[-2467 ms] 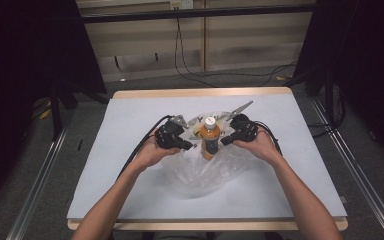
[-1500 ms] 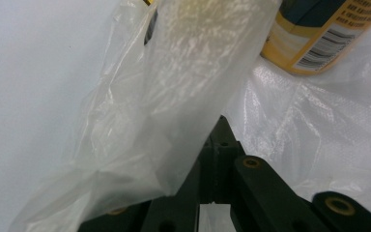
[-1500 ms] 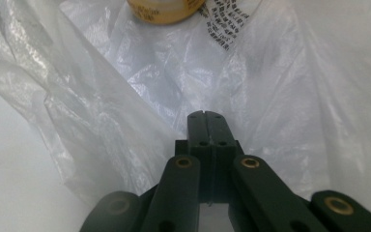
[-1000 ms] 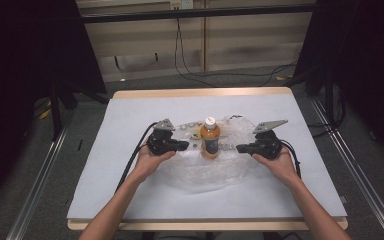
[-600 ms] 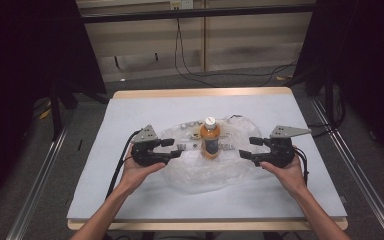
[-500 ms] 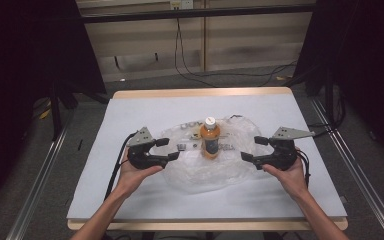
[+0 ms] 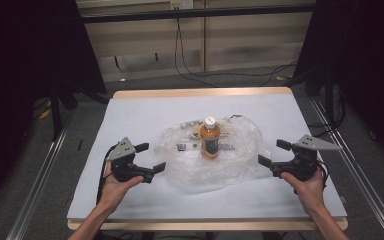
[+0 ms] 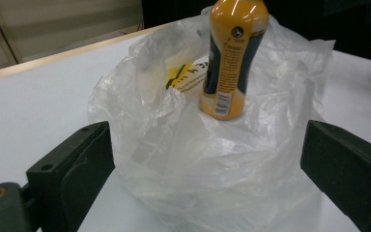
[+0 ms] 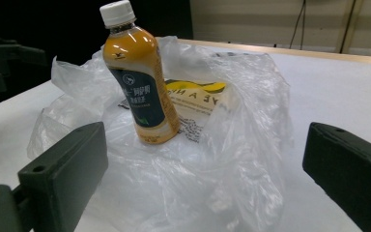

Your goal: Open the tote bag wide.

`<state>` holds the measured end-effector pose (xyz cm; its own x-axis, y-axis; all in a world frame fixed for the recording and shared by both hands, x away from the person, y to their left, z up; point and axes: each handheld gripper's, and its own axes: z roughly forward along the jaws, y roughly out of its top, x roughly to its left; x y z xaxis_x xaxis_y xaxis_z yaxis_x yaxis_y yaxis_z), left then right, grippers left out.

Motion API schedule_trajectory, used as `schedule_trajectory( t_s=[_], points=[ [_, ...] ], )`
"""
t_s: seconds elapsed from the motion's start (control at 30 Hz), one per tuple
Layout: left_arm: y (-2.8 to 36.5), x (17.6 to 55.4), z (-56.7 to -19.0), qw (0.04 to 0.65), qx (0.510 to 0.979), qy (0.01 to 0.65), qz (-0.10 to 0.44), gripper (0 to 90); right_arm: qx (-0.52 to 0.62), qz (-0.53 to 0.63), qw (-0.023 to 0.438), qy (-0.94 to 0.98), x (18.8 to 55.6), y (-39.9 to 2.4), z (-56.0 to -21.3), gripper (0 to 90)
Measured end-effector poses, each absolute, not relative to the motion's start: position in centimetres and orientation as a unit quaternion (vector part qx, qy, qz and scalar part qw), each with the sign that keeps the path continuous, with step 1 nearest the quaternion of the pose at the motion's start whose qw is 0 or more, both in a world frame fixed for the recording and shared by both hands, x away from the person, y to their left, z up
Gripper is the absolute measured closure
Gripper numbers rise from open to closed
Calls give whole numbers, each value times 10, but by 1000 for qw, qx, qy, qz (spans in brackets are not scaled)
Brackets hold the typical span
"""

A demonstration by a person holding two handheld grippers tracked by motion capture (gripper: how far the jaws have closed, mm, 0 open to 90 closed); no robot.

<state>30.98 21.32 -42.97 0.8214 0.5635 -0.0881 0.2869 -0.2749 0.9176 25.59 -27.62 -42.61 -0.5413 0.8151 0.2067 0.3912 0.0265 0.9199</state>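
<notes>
Left hand-held gripper (image 7: 148, 156): nearest the person, at the near-left part of the counter; held in the person's left hand (image 7: 116, 186). Its jaws have just been opening and now stand spread wide, with nothing pinched between them. It sits just beside the left edge of the bag without touching it.
Right hand-held gripper (image 7: 274, 153): at the near-right part of the counter, held in the person's right hand (image 7: 307, 184). Its jaws have just been opening and now stand spread wide, nothing pinched. It sits just beside the right edge of the bag, apart from it.
Cable (image 7: 101, 176): trails from the left hand-held gripper toward the near counter edge.
Counter (image 7: 145, 112): white top with a light wooden rim, bearing the bag and bottle.
Plastic bag (image 7: 230, 160): clear, crumpled, lying spread on the middle of the counter between the two hand-held grippers; its sides are pushed down around the bottle. Yellow and black print shows through the film behind the bottle.
Bottle (image 7: 210, 137): orange drink, white cap, dark label; stands upright on the bag at its middle, well apart from both hand-held grippers. In the left gripper view (image 8: 233, 58) and the right gripper view (image 9: 137, 79) it stands beyond the spread jaws, ringed by the bag's film.
Floor (image 7: 240, 80): grey, beyond the far counter edge, with black cords lying on it.
</notes>
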Motion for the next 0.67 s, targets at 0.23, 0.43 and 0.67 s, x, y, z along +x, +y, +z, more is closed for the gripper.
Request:
schedule_trajectory(
  t_s=[0.23, 0.43, 0.67],
  points=[
    [231, 295, -435, 552, 766, 290, 156, 36, 443, 539, 237, 676, 228, -284, -428, 38],
    [242, 282, -446, 544, 768, 300, 158, 36, 448, 534, 245, 674, 209, -293, -437, 60],
    [257, 283, -448, 541, 758, 314, 184, 32, 457, 534, 257, 663, 204, -304, -438, 41]
  ],
)
